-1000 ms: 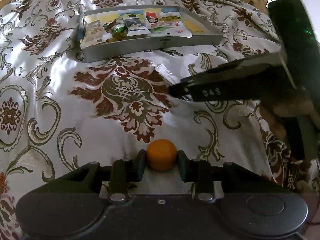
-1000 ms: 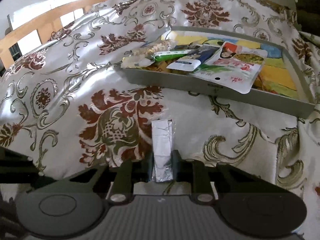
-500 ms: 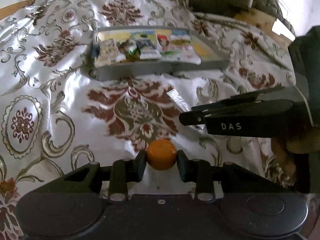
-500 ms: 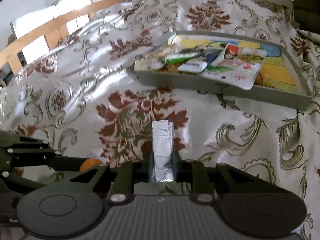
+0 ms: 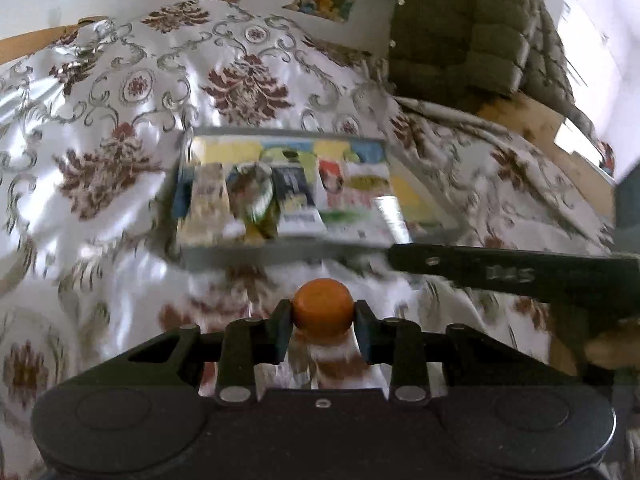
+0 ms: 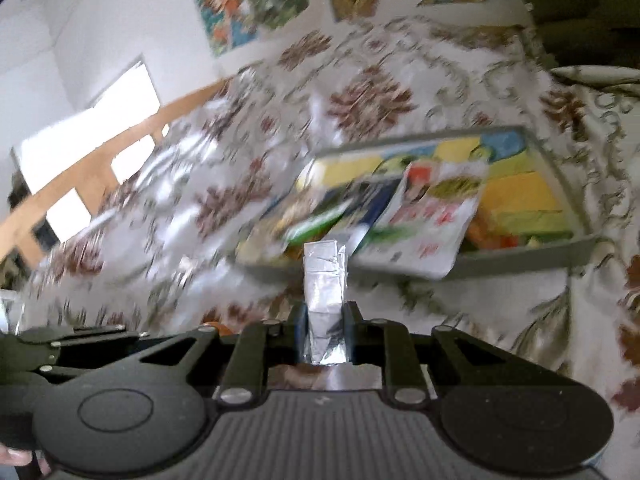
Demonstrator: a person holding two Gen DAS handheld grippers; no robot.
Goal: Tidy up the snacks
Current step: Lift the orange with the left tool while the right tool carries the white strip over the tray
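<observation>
My left gripper (image 5: pixel 322 314) is shut on a small round orange snack (image 5: pixel 322 312) and holds it above the cloth, short of the grey tray (image 5: pixel 256 254). My right gripper (image 6: pixel 324 320) is shut on a silver foil packet (image 6: pixel 325 280) that sticks up between the fingers, also in front of the tray (image 6: pixel 520 262). The tray holds several snack packets, among them a white and red one (image 6: pixel 432 216). The right gripper's dark side shows at the right of the left wrist view (image 5: pixel 512 274).
The tray lies on a shiny white cloth with brown floral patterns (image 5: pixel 120 160). A dark green quilted cushion (image 5: pixel 460 28) stands behind at the right. A wooden rail (image 6: pixel 100 176) runs along the left. Posters hang on the white wall (image 6: pixel 256 0).
Both grippers have risen and moved towards the tray, each still holding its snack. The tray looks nearer and the views are blurred by motion.
</observation>
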